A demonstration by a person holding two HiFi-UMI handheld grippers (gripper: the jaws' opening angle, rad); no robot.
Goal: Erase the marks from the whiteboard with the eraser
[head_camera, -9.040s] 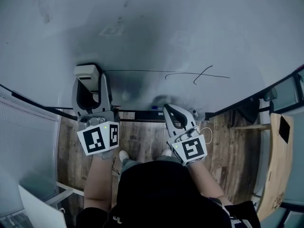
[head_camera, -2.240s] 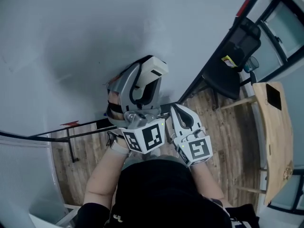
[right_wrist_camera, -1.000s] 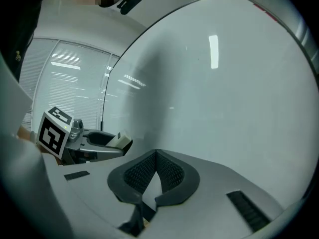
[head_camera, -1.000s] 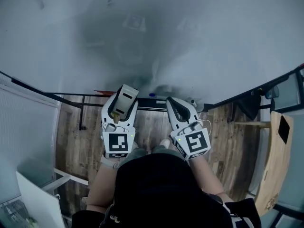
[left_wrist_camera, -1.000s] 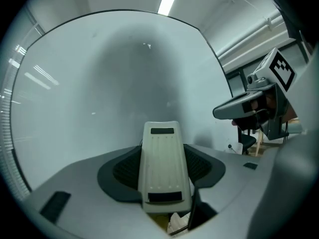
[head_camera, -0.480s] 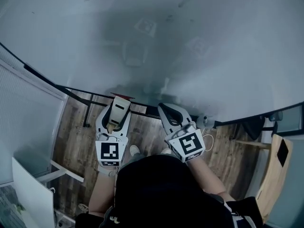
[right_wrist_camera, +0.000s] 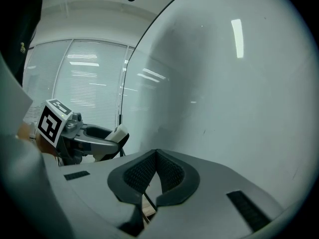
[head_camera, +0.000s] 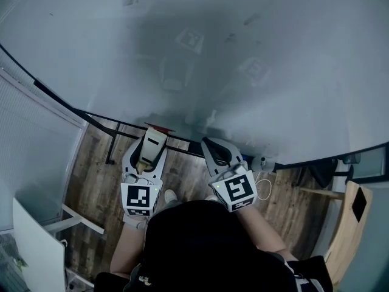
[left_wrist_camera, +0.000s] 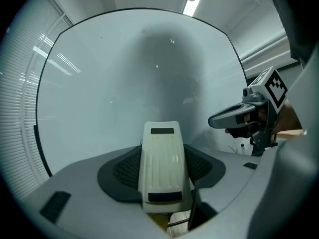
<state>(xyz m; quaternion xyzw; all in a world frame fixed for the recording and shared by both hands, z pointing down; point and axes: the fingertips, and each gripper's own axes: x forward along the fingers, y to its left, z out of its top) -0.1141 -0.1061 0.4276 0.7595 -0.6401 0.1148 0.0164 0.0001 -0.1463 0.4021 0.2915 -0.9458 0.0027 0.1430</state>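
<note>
The whiteboard [head_camera: 255, 53] fills the upper part of the head view; its surface shows grey smudging and reflections, and I see no drawn lines on it. The cream eraser [head_camera: 154, 139] sits lengthwise between the jaws of my left gripper [head_camera: 150, 147], which is shut on it just below the board's bottom edge. In the left gripper view the eraser [left_wrist_camera: 161, 163] points at the board [left_wrist_camera: 119, 78]. My right gripper [head_camera: 210, 145] is held beside it, shut with nothing between its pads [right_wrist_camera: 172, 176]. Each gripper shows in the other's view, apart from the board.
The board's black bottom rail [head_camera: 188, 152] carries a small red object [head_camera: 160, 128]. Below are a wooden floor [head_camera: 91, 181] and the stand's legs. A window with blinds [head_camera: 27, 139] is at the left, a black chair [head_camera: 322, 166] and a wooden desk [head_camera: 351, 224] at the right.
The black lines seen 9 s ago are no longer on the board. Over the last second both grippers have stayed low by the bottom rail, the left still shut on the eraser.
</note>
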